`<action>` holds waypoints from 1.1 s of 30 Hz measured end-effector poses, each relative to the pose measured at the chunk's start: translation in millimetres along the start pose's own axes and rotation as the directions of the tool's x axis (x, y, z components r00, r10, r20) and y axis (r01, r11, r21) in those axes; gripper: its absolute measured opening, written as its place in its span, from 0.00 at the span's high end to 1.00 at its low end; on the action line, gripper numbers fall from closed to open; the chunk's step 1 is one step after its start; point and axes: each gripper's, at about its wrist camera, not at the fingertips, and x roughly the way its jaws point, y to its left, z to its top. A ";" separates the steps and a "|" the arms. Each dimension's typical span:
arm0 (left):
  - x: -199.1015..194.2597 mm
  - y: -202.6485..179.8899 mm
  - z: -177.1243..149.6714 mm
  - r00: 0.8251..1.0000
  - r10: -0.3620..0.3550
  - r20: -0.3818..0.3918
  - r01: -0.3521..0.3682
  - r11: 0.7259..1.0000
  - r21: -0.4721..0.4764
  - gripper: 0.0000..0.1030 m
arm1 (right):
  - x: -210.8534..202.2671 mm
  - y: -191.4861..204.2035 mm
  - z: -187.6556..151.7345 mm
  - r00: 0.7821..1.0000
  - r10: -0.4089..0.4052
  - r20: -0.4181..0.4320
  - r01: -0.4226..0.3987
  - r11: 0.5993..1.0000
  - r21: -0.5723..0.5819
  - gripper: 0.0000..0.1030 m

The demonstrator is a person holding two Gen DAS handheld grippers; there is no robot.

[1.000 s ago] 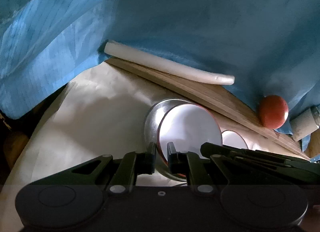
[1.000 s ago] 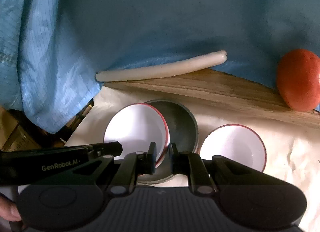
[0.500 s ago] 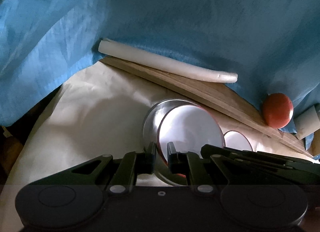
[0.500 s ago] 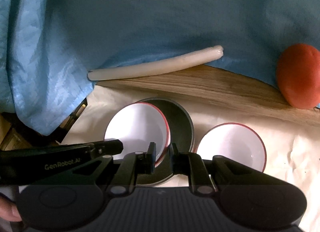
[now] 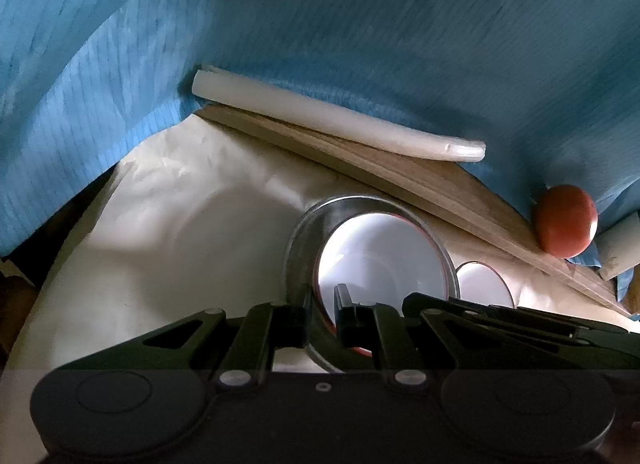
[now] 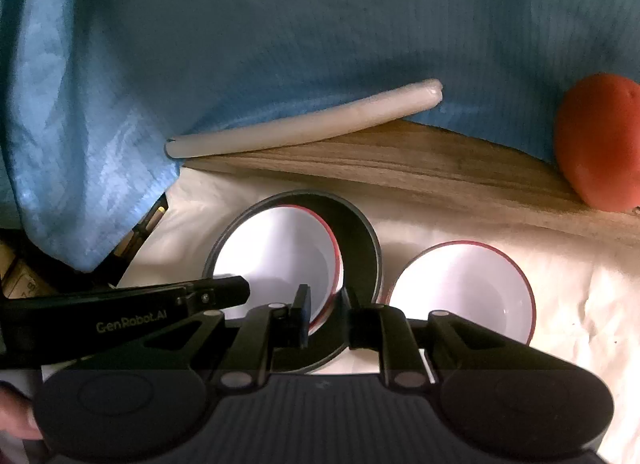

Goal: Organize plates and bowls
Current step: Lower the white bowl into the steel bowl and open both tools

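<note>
Light: dim — bright patches on the white bowl (image 5: 384, 252) interiors
Shadows: deep on the blue cloth (image 6: 320, 44)
Edges: fisheye-bent, dark corners

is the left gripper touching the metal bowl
Touching. The left wrist view shows the left gripper shut on the rim of the metal bowl, one finger outside it, the other inside the nested white bowl.
</note>
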 end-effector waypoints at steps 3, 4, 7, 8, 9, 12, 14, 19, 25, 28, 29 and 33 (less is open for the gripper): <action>1.0 0.0 0.3 1.000 0.001 -0.001 -0.001 1.000 -0.003 0.89 | 0.5 -0.1 -0.1 1.000 0.004 0.000 -0.004 1.000 0.000 0.81; 1.2 -0.1 0.5 1.000 0.002 -0.002 -0.002 1.000 -0.003 0.89 | 0.5 0.0 0.0 1.000 0.004 -0.001 -0.004 1.000 -0.001 0.81; 1.7 -0.3 0.5 1.000 0.002 -0.002 -0.002 1.000 -0.006 0.89 | 0.3 0.3 -0.4 1.000 0.006 0.000 -0.006 1.000 0.002 0.81; 1.8 -0.2 0.5 1.000 0.002 -0.003 -0.002 1.000 -0.008 0.89 | 0.6 0.0 -0.7 1.000 0.007 0.000 -0.007 1.000 0.002 0.81; 2.1 0.0 0.4 1.000 0.002 -0.003 -0.002 1.000 -0.009 0.89 | 0.6 -0.6 -1.2 1.000 0.009 0.000 -0.009 1.000 0.001 0.80; 2.7 0.4 0.0 1.000 -0.001 -0.002 0.000 1.000 -0.014 0.88 | 0.7 -1.3 -2.8 1.000 0.015 0.002 -0.015 1.000 -0.002 0.77; 3.0 0.3 -0.3 1.000 0.000 -0.001 0.000 1.000 -0.015 0.87 | 1.0 -1.5 -4.1 1.000 0.016 0.004 -0.016 1.000 -0.003 0.77; 3.0 0.4 -1.1 1.000 0.004 0.003 -0.004 1.000 -0.020 0.86 | -0.3 -2.3 -5.9 1.000 0.023 0.010 -0.023 1.000 0.004 0.77; 1.4 -0.7 -2.1 1.000 0.012 0.006 -0.011 1.000 -0.028 0.86 | -6.1 -2.5 -6.9 0.999 0.038 0.018 -0.038 0.999 0.001 0.75; 0.2 -2.2 -2.8 1.000 0.014 0.010 -0.014 0.999 -0.032 0.84 | -10.2 -3.4 -7.8 0.998 0.048 0.028 -0.048 0.999 -0.001 0.72; -0.6 -2.7 -3.1 1.000 0.016 0.011 -0.015 0.999 -0.033 0.83 | -11.6 -3.7 -8.2 0.998 0.052 0.031 -0.052 0.999 -0.002 0.72; -4.5 -3.4 -4.5 1.000 0.020 0.021 -0.019 0.999 -0.039 0.80 | -18.6 -4.7 -9.6 0.997 0.066 0.048 -0.065 0.998 -0.015 0.67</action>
